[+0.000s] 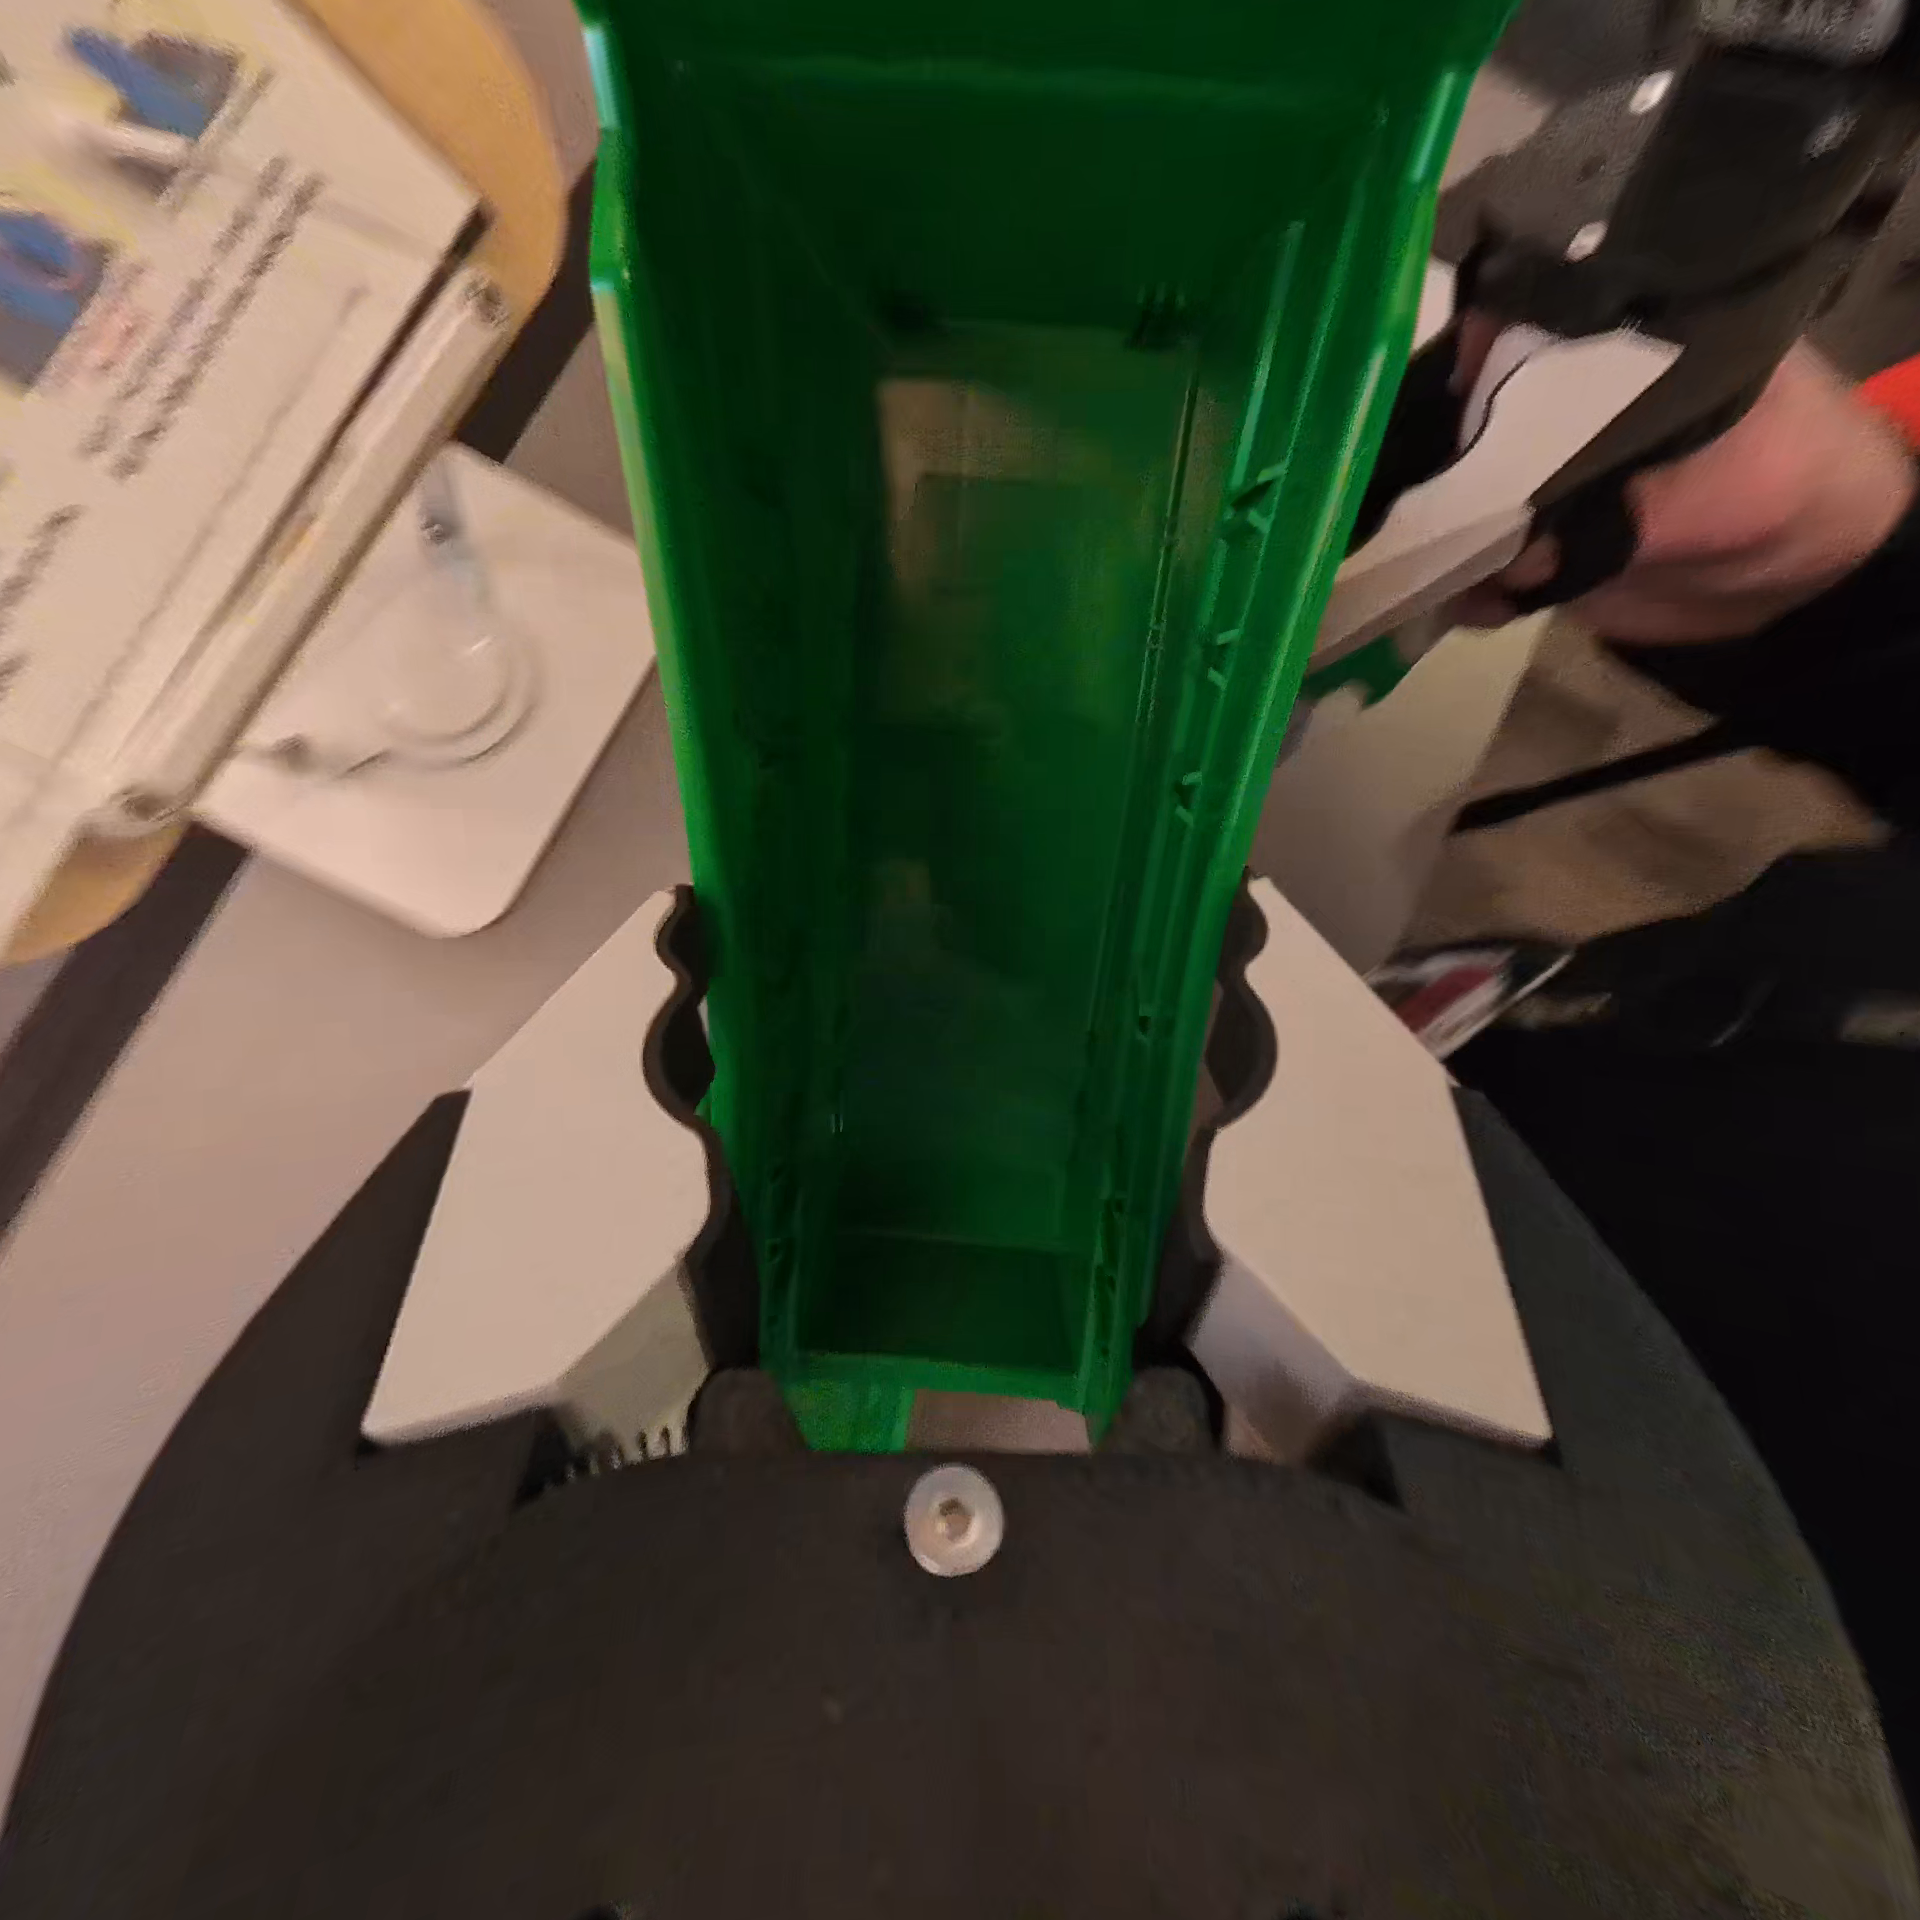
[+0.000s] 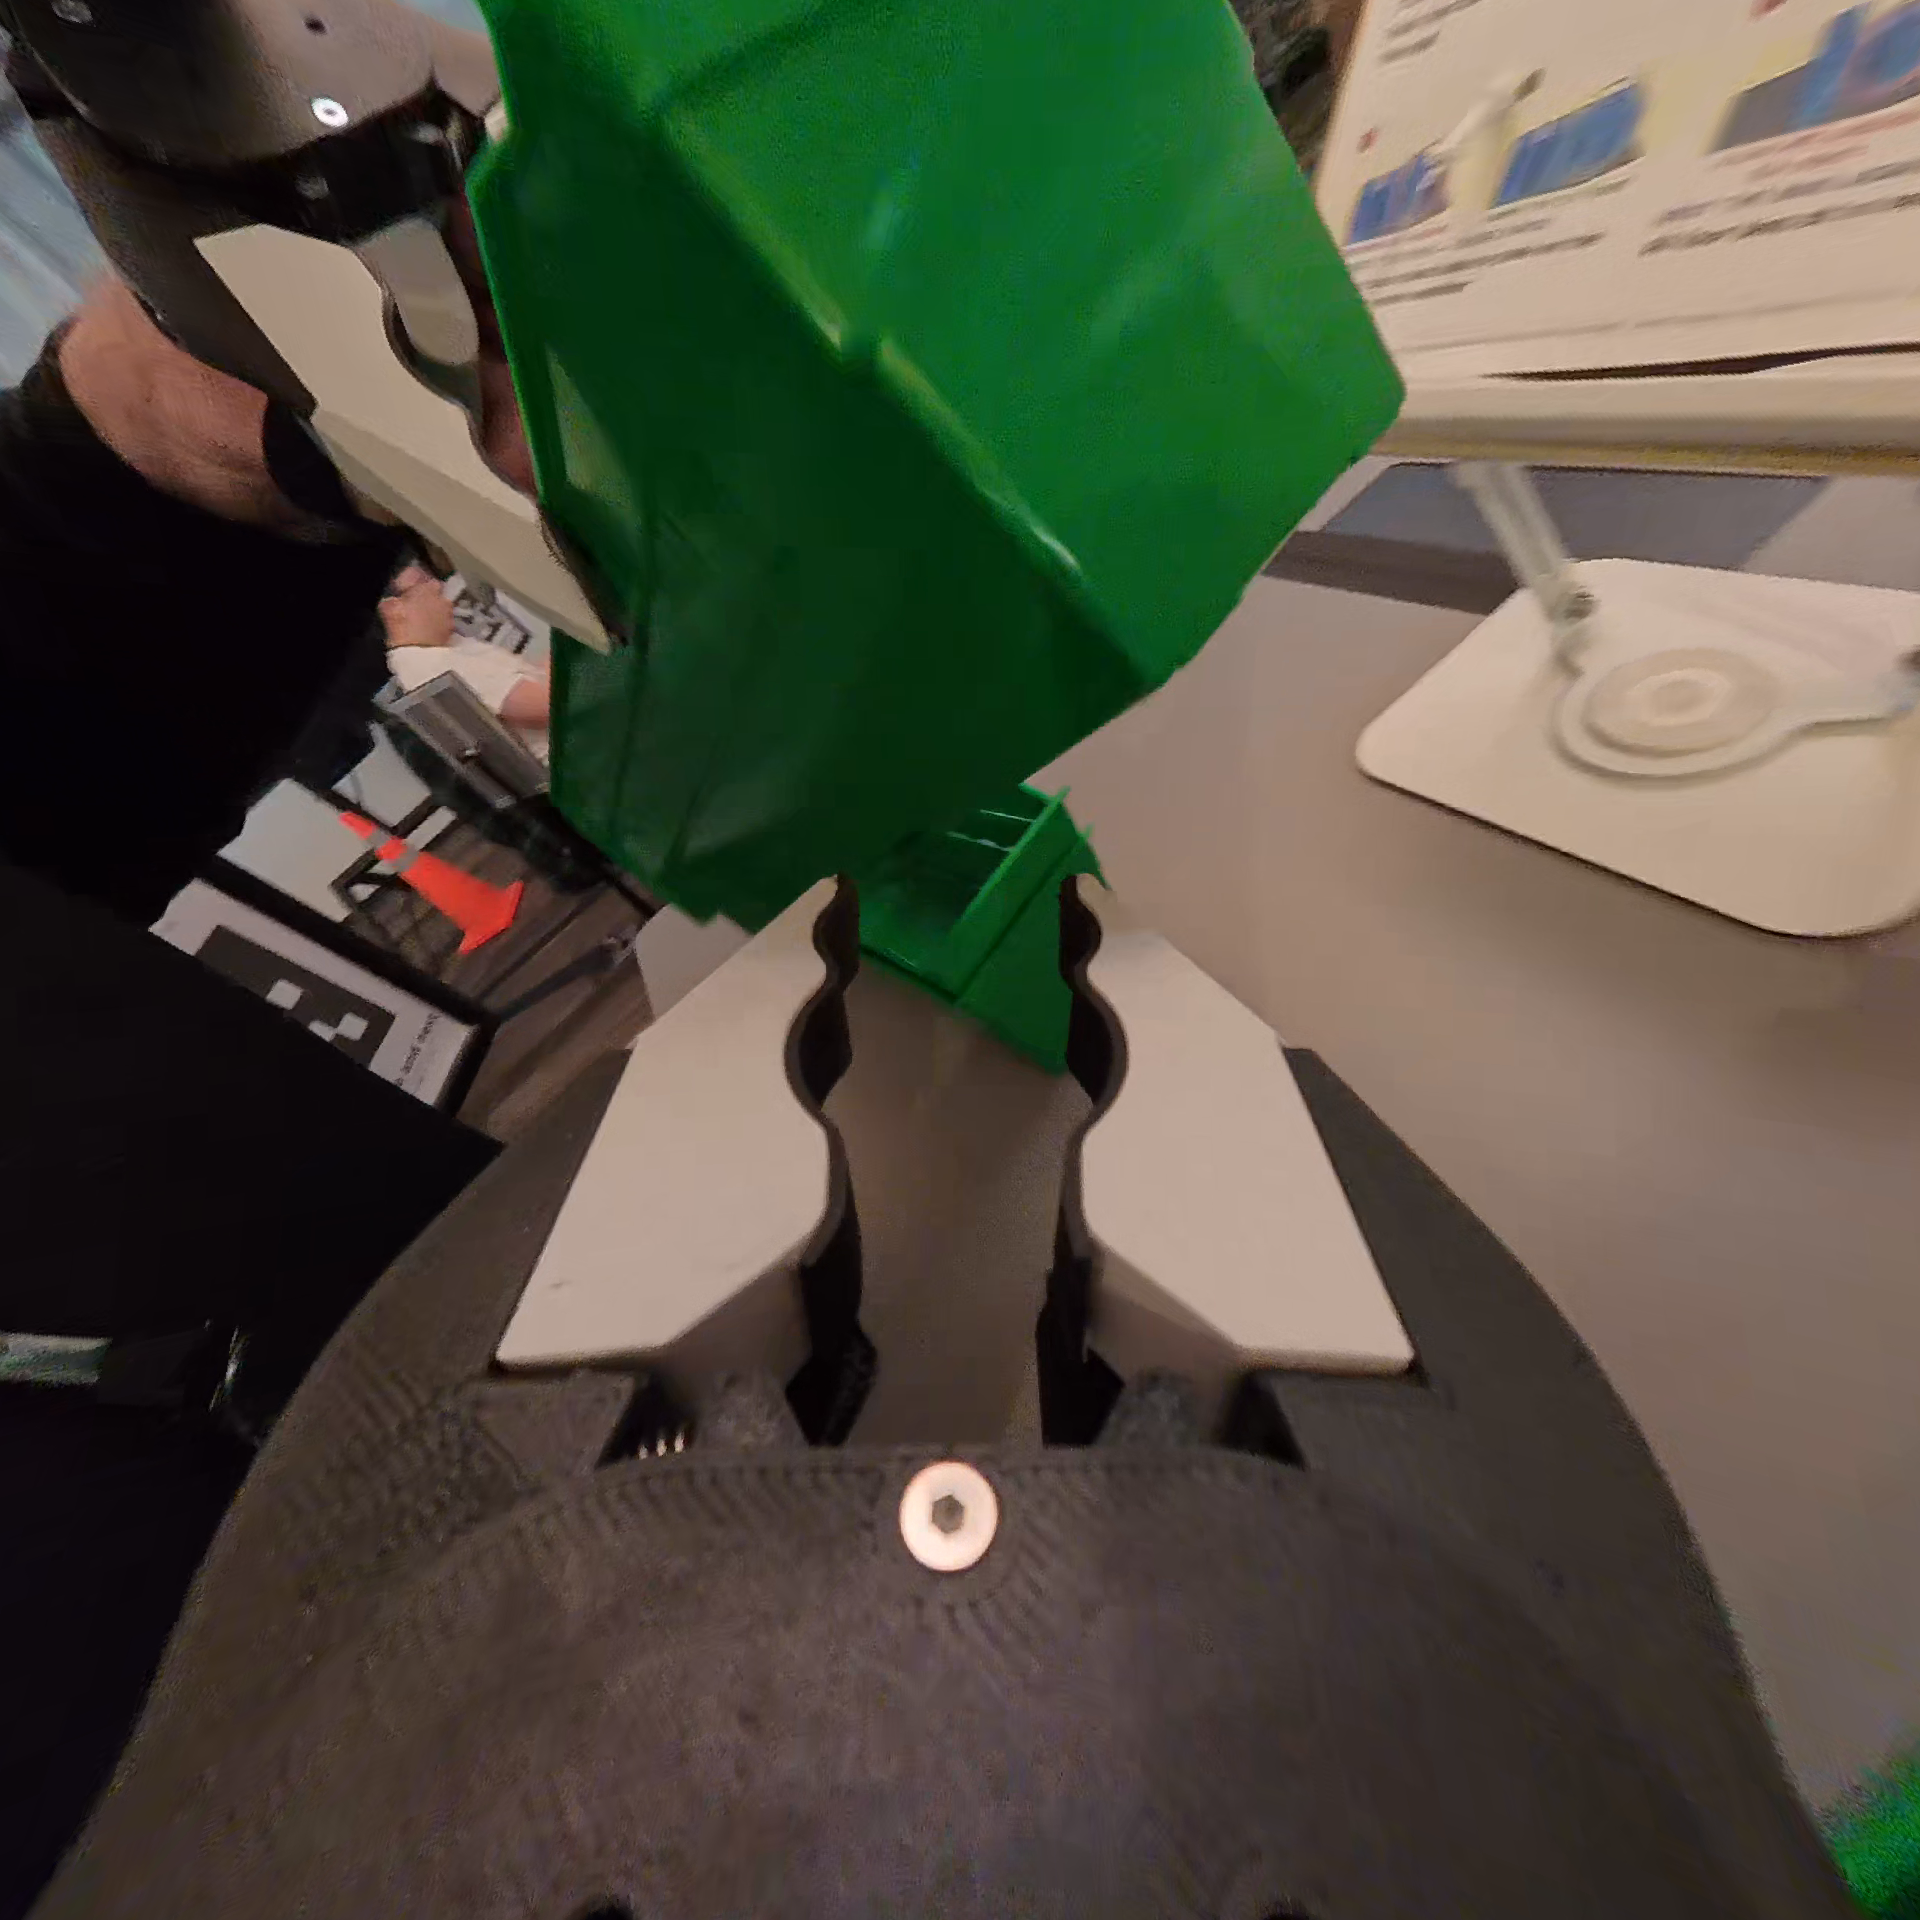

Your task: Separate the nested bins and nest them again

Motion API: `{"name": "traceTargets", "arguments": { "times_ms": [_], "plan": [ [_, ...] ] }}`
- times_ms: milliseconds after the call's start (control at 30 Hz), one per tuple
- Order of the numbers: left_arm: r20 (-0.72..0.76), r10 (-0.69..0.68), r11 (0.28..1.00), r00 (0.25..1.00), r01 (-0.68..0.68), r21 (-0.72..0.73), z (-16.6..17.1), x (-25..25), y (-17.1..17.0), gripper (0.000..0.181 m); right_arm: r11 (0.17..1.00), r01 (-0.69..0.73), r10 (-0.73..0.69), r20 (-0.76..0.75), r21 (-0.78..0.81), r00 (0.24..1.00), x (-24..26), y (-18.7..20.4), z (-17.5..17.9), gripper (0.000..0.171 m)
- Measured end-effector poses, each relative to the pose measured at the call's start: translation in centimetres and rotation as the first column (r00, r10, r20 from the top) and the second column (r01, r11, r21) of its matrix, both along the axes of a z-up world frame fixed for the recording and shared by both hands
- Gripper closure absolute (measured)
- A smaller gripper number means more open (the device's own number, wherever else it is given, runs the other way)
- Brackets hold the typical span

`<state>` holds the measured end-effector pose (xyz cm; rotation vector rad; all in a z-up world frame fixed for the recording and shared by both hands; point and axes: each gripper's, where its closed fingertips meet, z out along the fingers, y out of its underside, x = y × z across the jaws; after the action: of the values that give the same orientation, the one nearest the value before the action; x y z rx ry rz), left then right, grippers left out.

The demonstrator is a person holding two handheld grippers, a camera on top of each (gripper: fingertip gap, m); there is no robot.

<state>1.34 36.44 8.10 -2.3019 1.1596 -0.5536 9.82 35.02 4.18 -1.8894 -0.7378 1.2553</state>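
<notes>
Two bright green plastic bins show, and two tools. The left tool has its fingers spread about halfway and pressed against the two long outer walls of the first long green bin, which runs straight ahead from between the fingers with its open hollow facing the camera; ribs line its inner right wall and its floor is glossy. In the right wrist view that same bin is lifted off the table and tilted, its smooth faceted underside and stepped corner turned this way, with the left tool clamped on its left side, a person's hand behind it.

The right tool stands partly open, its wavy black pads on either side of a corner of the second green plastic bin, which shows ribbed walls just ahead of the fingertips and below the first bin; whether the pads press on it I cannot tell. In the left wrist view the right tool sits off to the right of the bin.

Ahead and to the right of the right tool, one white flat stand base rests on the grey table, carrying one printed board
</notes>
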Motion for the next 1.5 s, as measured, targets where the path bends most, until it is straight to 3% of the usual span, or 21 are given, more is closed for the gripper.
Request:
{"name": "traceTargets", "arguments": {
  "times_ms": [133, 267, 467, 633, 967, 1100, 1200, 1333, 1500],
  "plan": [
    [0.119, 0.022, 0.998, 0.993, -0.014, -0.064, -2.0, 6.5, 1.2, 0.083, 0.99, 0.143, -0.143, 0.046, 0.019, 0.989, 5.9, 1.4, 0.2, 0.137],
    [0.088, 0.106, 0.981, 0.991, -0.09, -0.17, -7.8, 8.9, 2.4, 0.08, 0.975, 0.222, -0.223, 0.157, 0.028, 0.962, 9.7, 1.6, -1.1, 0.138],
    [0.06, 0.224, 0.924, 0.973, -0.193, -0.33, -16.0, 10.8, 2.0, 0.078, 0.986, 0.167, -0.152, 0.318, -0.019, 0.936, 7.0, 0.8, -5.1, 0.135],
    [0.014, 0.299, 0.894, 0.954, -0.276, -0.352, -19.0, 10.8, 2.3, 0.074, 0.989, 0.139, -0.093, 0.497, -0.057, 0.863, 5.4, 1.1, -11.0, 0.147],
    [0.004, 0.431, 0.819, 0.902, -0.389, -0.422, -20.9, 9.8, 2.0, 0.068, 0.985, 0.079, 0.033, 0.619, -0.152, 0.785, 4.6, 1.2, -13.9, 0.151],
    [0.09, 0.443, 0.779, 0.892, -0.333, -0.531, -19.7, 10.8, 1.4, 0.056, 0.963, 0.062, 0.131, 0.654, -0.263, 0.746, 5.5, 0.2, -15.8, 0.136],
    [0.111, 0.425, 0.788, 0.899, -0.306, -0.535, -19.3, 11.0, 1.0, 0.056, 0.966, 0.066, 0.126, 0.675, -0.251, 0.727, 5.9, 0.1, -16.2, 0.143],
    [0.173, 0.474, 0.735, 0.863, -0.28, -0.618, -18.4, 11.0, -0.2, 0.059, 0.972, 0.088, 0.107, 0.744, -0.218, 0.66, 6.8, 0.8, -17.0, 0.151],
    [0.201, 0.487, 0.741, 0.85, -0.281, -0.609, -18.3, 10.4, -1.2, 0.068, 0.976, 0.082, 0.123, 0.822, -0.202, 0.556, 7.5, 2.5, -18.8, 0.163]
  ]
}}
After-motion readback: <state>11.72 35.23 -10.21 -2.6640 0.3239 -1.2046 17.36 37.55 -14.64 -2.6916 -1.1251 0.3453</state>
